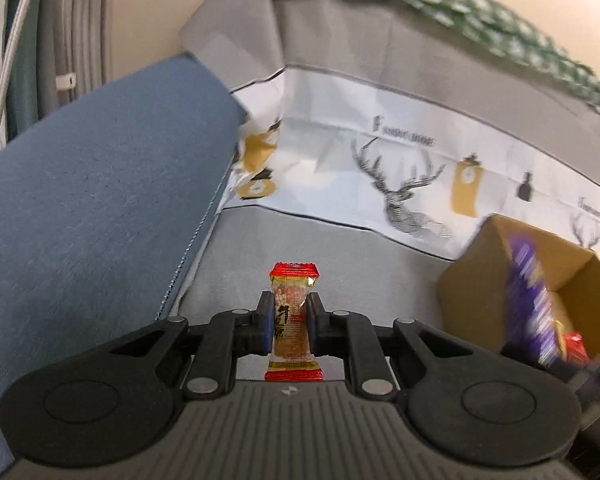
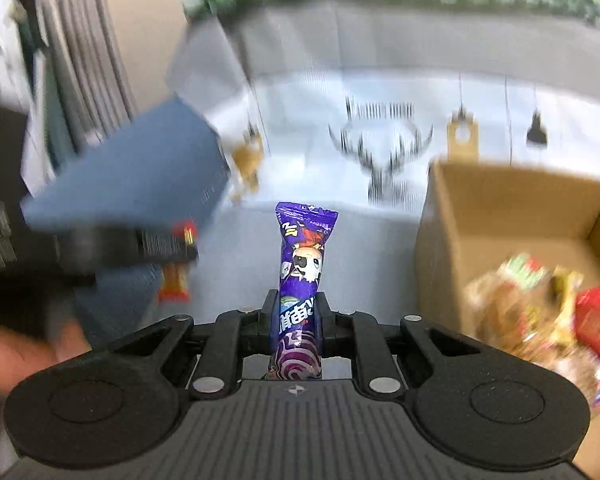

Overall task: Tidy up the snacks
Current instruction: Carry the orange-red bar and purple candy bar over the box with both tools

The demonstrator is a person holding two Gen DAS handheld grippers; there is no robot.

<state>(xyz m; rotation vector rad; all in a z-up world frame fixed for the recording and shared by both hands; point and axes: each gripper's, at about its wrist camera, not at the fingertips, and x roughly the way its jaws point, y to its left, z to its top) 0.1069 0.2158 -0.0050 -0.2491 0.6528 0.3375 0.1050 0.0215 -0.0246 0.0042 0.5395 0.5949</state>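
My left gripper (image 1: 291, 306) is shut on a small red-and-gold snack bar (image 1: 294, 316) and holds it upright above the grey sofa seat (image 1: 340, 256). My right gripper (image 2: 295, 308) is shut on a purple snack packet (image 2: 302, 264) and holds it upright left of an open cardboard box (image 2: 500, 216). The box holds several wrapped snacks (image 2: 540, 308). In the left wrist view the box (image 1: 480, 264) is at the right, with the blurred purple packet (image 1: 530, 292) over it. In the right wrist view the left gripper (image 2: 180, 252) shows blurred at the left with its red bar (image 2: 176, 280).
A blue cushion (image 1: 92, 184) lies at the left of the seat. A white cloth with deer prints (image 1: 400, 176) hangs over the sofa back. A green checked cloth (image 1: 460, 4) lies along the top. Curtains (image 1: 60, 28) hang at the far left.
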